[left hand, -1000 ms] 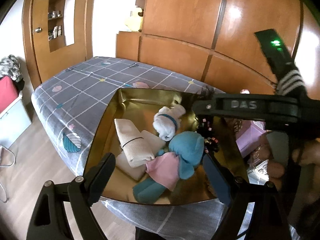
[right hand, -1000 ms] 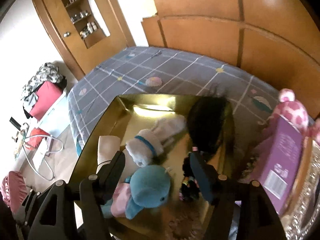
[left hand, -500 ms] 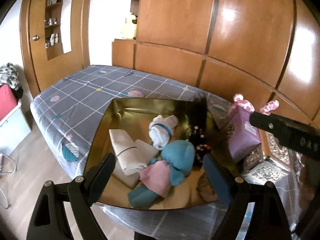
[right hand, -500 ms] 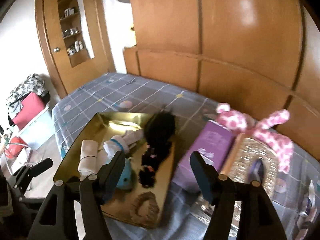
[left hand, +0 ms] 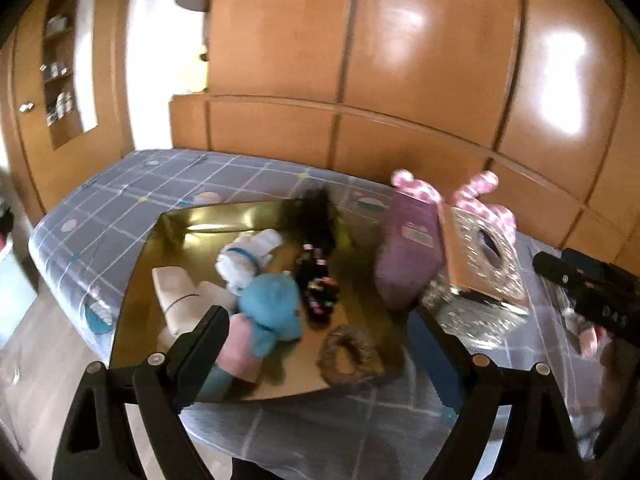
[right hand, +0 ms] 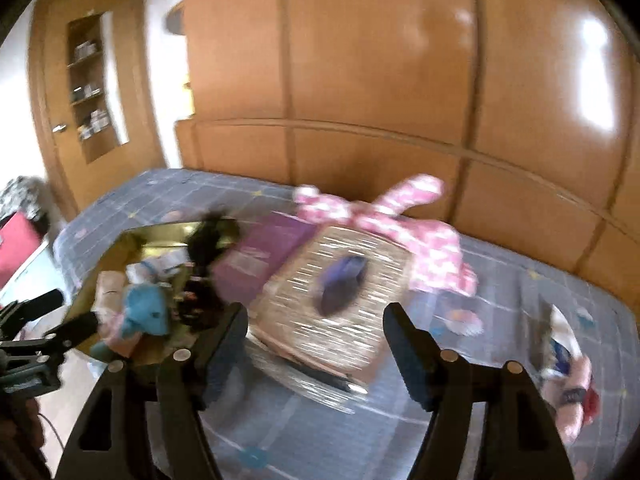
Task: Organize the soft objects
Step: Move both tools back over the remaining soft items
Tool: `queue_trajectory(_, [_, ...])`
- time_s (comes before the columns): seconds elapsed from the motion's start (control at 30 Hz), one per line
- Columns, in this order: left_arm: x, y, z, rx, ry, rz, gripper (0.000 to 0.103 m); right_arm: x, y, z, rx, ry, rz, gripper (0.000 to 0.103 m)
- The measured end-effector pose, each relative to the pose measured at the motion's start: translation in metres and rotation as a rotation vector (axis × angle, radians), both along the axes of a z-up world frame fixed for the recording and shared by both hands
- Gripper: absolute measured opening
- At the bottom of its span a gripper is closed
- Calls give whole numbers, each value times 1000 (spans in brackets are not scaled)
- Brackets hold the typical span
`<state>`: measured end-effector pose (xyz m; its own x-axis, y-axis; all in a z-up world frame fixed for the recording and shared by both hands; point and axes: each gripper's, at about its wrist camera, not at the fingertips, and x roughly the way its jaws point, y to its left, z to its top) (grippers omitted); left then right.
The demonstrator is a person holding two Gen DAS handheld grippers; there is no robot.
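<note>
A gold tray (left hand: 168, 240), purple box (left hand: 404, 264), woven box (right hand: 340, 300) and pink plush (right hand: 424, 236) are carried by the grey checked bed (left hand: 132, 192).

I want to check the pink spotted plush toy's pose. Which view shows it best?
The right wrist view: the pink spotted plush toy sprawls behind the woven box, mostly visible. The left wrist view shows only parts of it peeking above the box.
</note>
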<state>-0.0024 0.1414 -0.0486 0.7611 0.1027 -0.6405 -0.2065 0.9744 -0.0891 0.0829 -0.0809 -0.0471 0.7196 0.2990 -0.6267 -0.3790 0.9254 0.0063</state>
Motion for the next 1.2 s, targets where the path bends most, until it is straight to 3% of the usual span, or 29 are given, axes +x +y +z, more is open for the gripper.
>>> queue_trajectory(0.27, [1, -45, 9, 51, -9, -112, 91, 7, -99, -9, -63, 7, -183, 71])
queue_trajectory(0.53, [10, -85, 13, 83, -11, -212, 91, 9, -210, 11, -123, -66, -407, 72])
queue_trajectory(0.67, [16, -106, 10, 79, 15, -279, 91, 14, -280, 7, -102, -75, -594, 74])
queue_trajectory(0.8, [19, -126, 7, 88, 27, -336, 91, 22, -350, -18, -106, -41, -807, 74])
queue_trajectory(0.9, [21, -146, 6, 131, 25, -379, 91, 20, -392, -41, -41, 28, -934, 74])
queue_trajectory(0.97, [24, -157, 4, 144, 33, -412, 91, 16, -414, -46, 82, 76, -977, 74])
queue_trajectory(1.1, [35, -187, -1, 145, 59, -472, 91, 16, -432, -60, 234, 180, -987, 74])
queue_trajectory(1.2, [48, -209, -8, 134, 93, -512, 89, 12, -436, -63, 295, 202, -983, 74])
